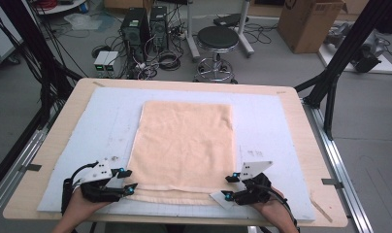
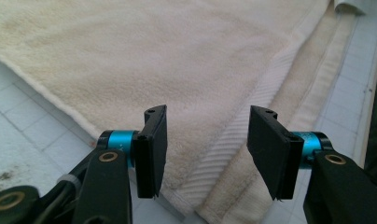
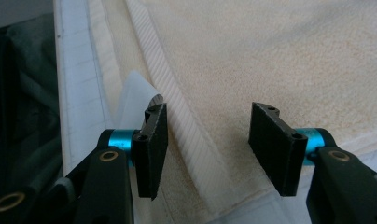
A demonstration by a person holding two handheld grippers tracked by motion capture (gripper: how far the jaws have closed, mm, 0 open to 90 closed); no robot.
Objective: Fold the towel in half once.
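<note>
From the high view, a peach towel (image 1: 184, 145) lies flat and already doubled on the pale mat (image 1: 267, 121) that covers the wooden table (image 1: 301, 145), its long sides running from near to far and its near edge showing stacked layers just in front of the person. The left gripper (image 1: 128, 180) sits at the towel's near left corner and the right gripper (image 1: 229, 187) at its near right corner, each held low over the mat, with a small white tag (image 1: 218, 198) poking out beside the right one. In the left gripper view, the jaws stand apart and grasp nothing; the ribbed hem of the upper layer runs between them, and the lower layer's edge lies just beyond it to the right. In the right gripper view, the jaws likewise stand apart with nothing between the pads, straddling the ribbed hem near the corner, while the white tag rises just past the left jaw. The step in hand appears to be the approach for another fold: both tools are lined up on the near corners but have not yet pinched. The next move likely calls for lowering each one so a jaw slides under all layers at the corner, closing evenly, then lifting both corners together and carrying them toward the far edge.
</note>
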